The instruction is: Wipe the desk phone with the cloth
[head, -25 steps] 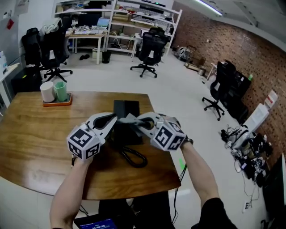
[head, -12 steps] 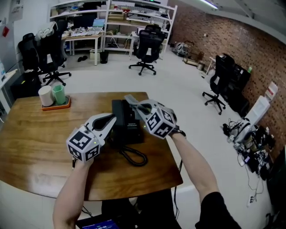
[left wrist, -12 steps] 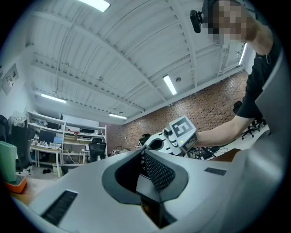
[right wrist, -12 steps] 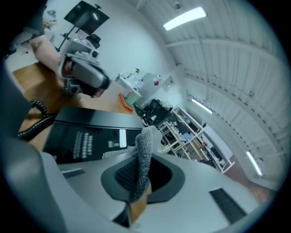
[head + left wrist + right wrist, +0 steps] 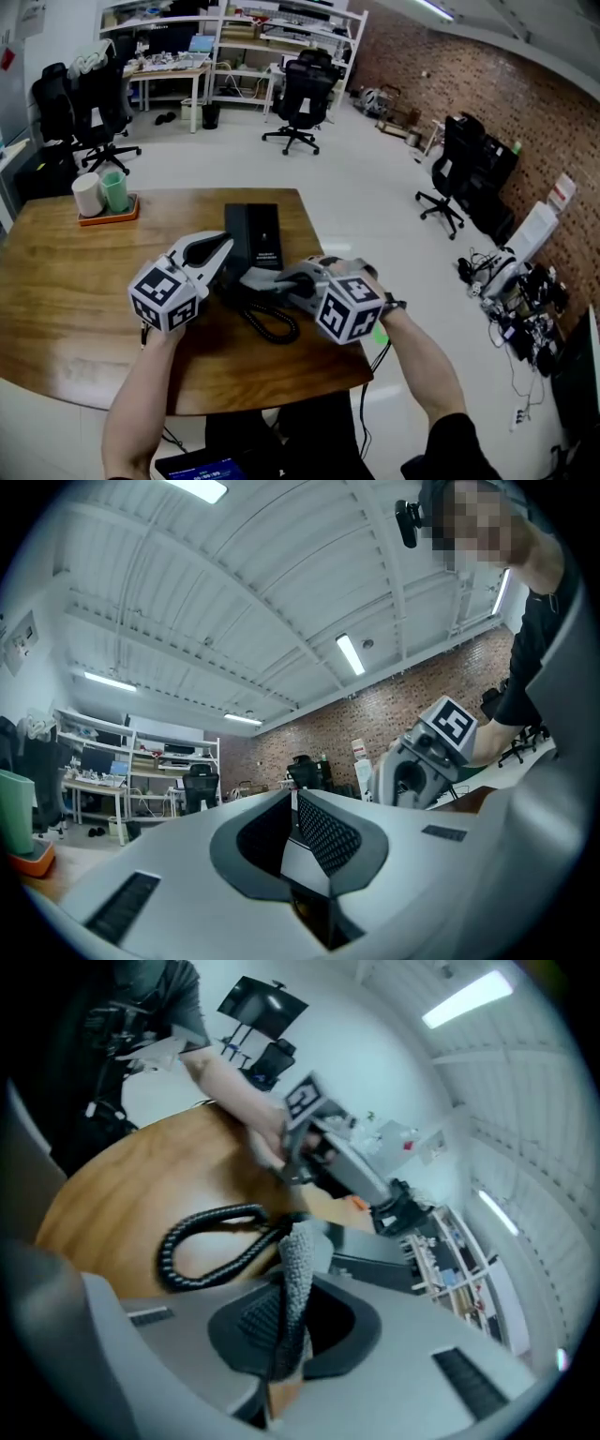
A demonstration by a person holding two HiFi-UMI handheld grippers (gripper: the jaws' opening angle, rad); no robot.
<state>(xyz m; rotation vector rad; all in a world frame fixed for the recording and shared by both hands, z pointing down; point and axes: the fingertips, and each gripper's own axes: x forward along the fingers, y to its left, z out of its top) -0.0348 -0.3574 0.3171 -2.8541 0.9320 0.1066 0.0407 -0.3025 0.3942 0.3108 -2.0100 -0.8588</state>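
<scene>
Bare tabletop point(image 5: 58, 291) left of the desk phone point(image 5: 254, 234); coiled cord point(image 5: 272, 326) in front, cup tray point(image 5: 111, 217) far left.

A wide room with a pale, smooth floor point(image 5: 366, 187). A red-brown brick wall point(image 5: 487, 84) runs along the right side; a white panel point(image 5: 536, 239) leans at its foot, near a heap of cables and gear point(image 5: 516, 295) on the floor. At the far end, loaded white shelving point(image 5: 281, 33) stands behind a white desk point(image 5: 173, 73). Black swivel chairs are scattered about: one point(image 5: 298, 89) before the shelving, one point(image 5: 94, 98) at far left, one point(image 5: 455, 173) by the brick wall. The wooden worktop point(image 5: 66, 291) has a rounded edge. Overhead, a white ribbed ceiling point(image 5: 234, 583) carries long strip lights point(image 5: 352, 654), all lit
</scene>
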